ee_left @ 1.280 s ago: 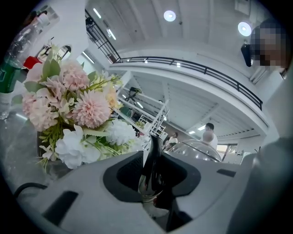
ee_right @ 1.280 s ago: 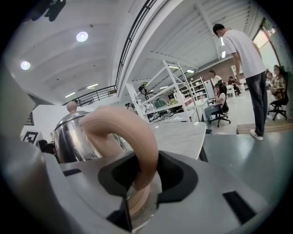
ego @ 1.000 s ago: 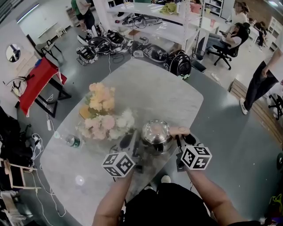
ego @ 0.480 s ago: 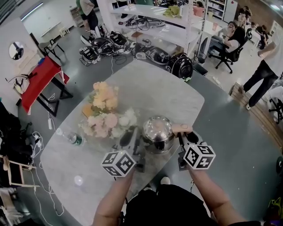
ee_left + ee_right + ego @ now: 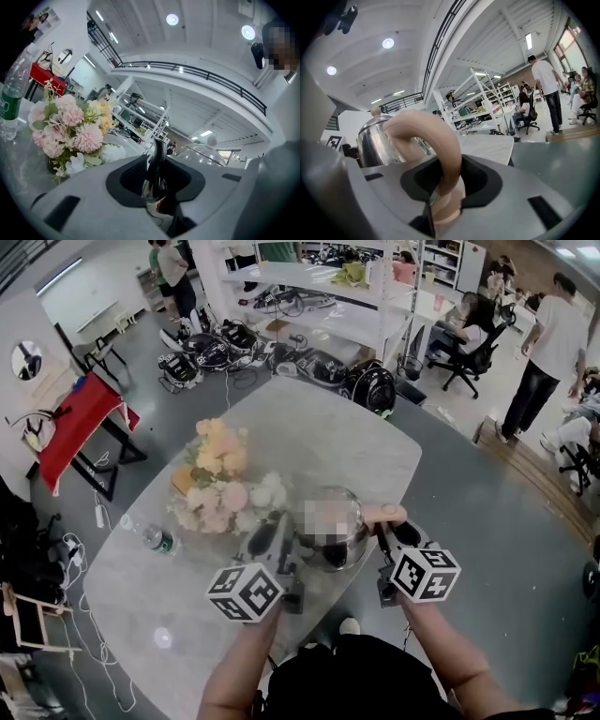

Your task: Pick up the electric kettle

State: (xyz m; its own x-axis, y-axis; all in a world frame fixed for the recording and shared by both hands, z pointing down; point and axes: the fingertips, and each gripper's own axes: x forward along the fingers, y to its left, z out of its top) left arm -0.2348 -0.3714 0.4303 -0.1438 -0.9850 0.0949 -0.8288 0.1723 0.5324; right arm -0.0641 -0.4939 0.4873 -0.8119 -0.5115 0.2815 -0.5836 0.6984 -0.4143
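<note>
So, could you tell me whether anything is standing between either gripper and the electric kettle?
Nothing visible does. The right gripper is closed on the kettle by its tan handle, the left gripper on its spout; the flowers stand off to the left, not between them.

Polished steel kettle (image 5: 330, 538), round-bellied, with domed lid and small beige ball knob (image 5: 375, 111) on top. Upright, mirror-bright, reflecting the room. Carries a thick beige loop handle (image 5: 445, 150) at 3 o'clock of the body and a dark, glossy, narrow spout (image 5: 157, 159) at 9 o'clock, as seen in head view. Clamped by the handle in the right gripper (image 5: 445, 187) and by the spout in the left gripper (image 5: 157, 185). Placed near the 6 o'clock edge of the table (image 5: 319, 418). Cannot tell whether base touches tabletop.
</note>
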